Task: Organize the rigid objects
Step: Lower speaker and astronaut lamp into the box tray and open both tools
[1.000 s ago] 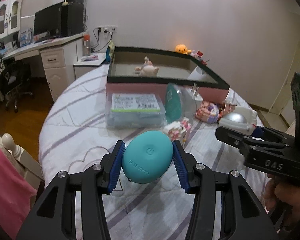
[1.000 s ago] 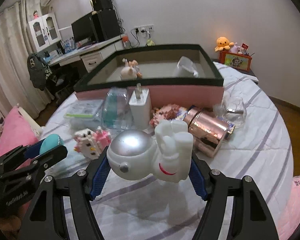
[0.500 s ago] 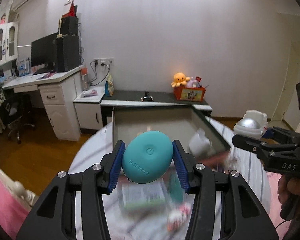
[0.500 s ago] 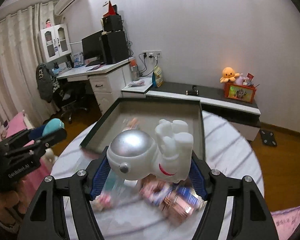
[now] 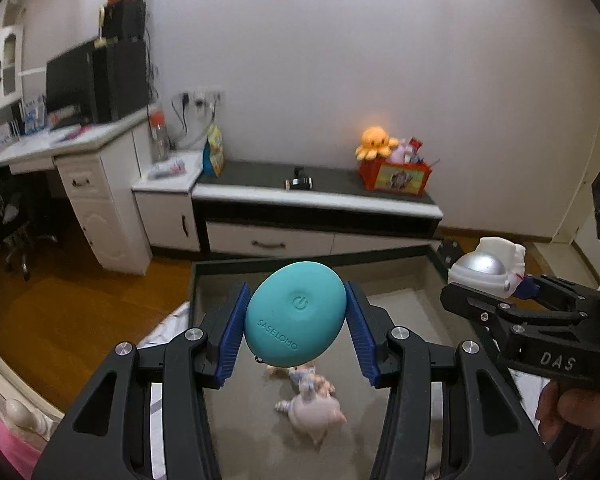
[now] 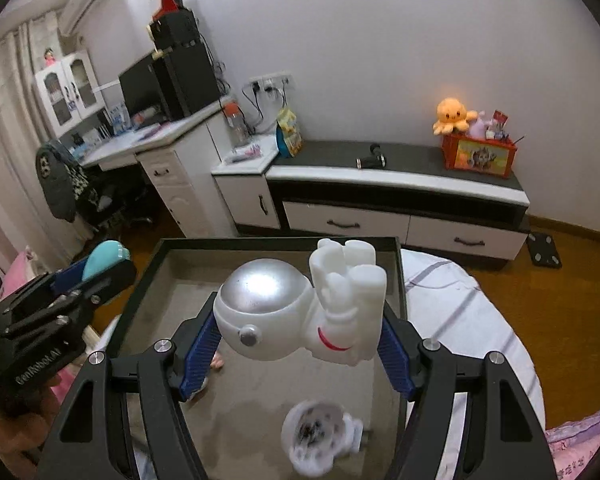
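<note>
My left gripper [image 5: 296,316] clamps teal device [image 5: 295,314]; right gripper [image 6: 300,320] clamps astronaut figure [image 6: 300,312]; both newly lifted from bedspread, tray [image 6: 398,280] now beneath fingers; release next.

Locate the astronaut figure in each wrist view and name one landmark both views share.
Left wrist: astronaut figure at right edge, clamped in the right gripper.
Right wrist: centre foreground, between that gripper's blue pads, above the box.
Shared landmark: orange octopus plush.

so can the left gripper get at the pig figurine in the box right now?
Probably not: the left gripper is shut on the teal device, so though the pig figurine lies uncovered below, it can't grasp.
</note>
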Demonstrator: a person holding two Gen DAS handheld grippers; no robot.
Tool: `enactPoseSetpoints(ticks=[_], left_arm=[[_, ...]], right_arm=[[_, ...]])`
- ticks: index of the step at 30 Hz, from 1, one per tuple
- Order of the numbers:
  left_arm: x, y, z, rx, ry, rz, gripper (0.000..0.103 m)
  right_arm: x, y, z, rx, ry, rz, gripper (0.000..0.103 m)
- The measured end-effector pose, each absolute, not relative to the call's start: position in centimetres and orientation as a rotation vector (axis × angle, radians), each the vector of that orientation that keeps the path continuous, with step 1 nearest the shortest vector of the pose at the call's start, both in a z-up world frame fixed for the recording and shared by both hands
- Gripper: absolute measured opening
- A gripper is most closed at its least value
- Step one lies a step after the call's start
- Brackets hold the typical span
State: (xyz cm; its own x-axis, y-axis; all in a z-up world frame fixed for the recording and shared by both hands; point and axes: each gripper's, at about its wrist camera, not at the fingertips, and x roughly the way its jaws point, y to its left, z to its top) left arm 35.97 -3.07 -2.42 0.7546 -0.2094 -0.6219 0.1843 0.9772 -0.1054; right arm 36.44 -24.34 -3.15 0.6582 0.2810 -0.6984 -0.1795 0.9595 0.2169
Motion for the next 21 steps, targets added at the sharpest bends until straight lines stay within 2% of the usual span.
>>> enactPoseSetpoints(ticks=[5,10,11,12,15,21], left_arm=[[39.1,-3.8,-5.5,-0.044,0.776,-0.212,0.049],[39.9,-4.1,-6.4,-0.031,0.806,-0.198,0.050],[39.9,-4.1,-6.4,-0.026,0.803,-0.191,0.056],[39.8,-4.0,-6.2,-0.027,0.796,-0.182,0.074],[39.3,-3.1,-5.3,-0.045,0.759,-0.144,0.096],[36.6,-0.8,-3.2,-0.065,0.707,-0.131,0.101]], right_arm=[[39.1,-24.1,-6.0,0.132,0.887,0.259,0.072],[40.1,-24.1,-6.9,0.126,0.926,0.257,0.073],[40.1,-24.1,-7.0,0.123,0.932,0.258,0.075],[40.0,-23.9,-6.9,0.118,0.933,0.262,0.081],[39.7,-24.1,-6.4,0.128,0.921,0.256,0.082],[37.9,-24.2,-5.1,0.136,0.913,0.239,0.083]])
